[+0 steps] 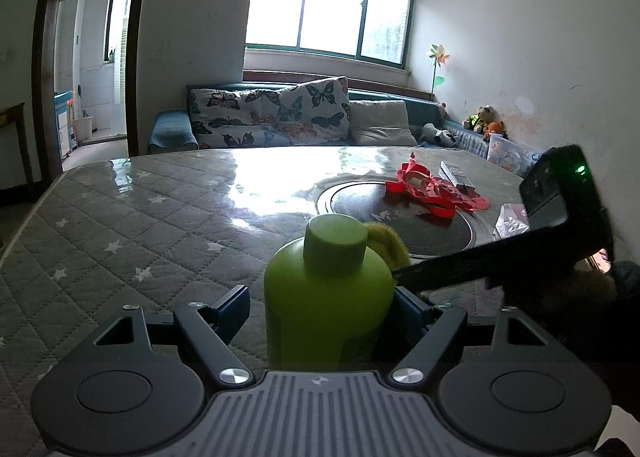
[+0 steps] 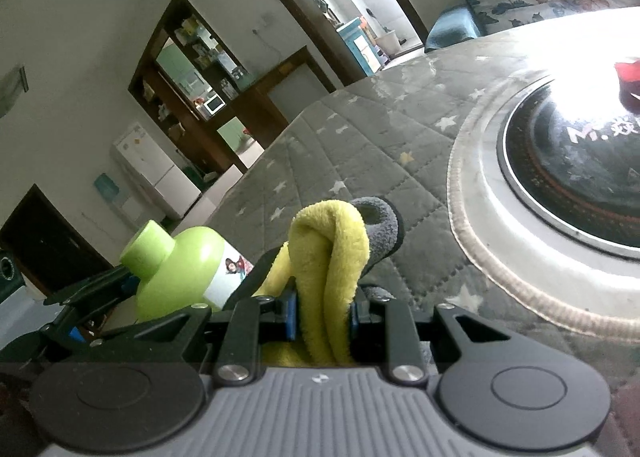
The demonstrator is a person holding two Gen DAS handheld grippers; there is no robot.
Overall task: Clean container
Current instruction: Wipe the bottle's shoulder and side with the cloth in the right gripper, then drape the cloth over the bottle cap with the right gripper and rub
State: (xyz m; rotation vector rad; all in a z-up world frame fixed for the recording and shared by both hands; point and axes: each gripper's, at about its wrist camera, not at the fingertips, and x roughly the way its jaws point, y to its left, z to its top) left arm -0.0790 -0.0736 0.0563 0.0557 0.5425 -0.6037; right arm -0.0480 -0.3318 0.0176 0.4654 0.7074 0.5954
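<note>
Left gripper [image 1: 322, 307] jaws are clamped on the green bottle [image 1: 328, 297], low center of frame. Right gripper [image 2: 323, 315] jaws pinch a yellow cloth [image 2: 332, 257] just beside it, over the quilted bench [image 1: 140, 217].

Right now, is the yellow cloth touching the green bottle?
Cannot tell. The left wrist view shows the cloth peeking from behind the bottle, hiding any contact or gap.
</note>
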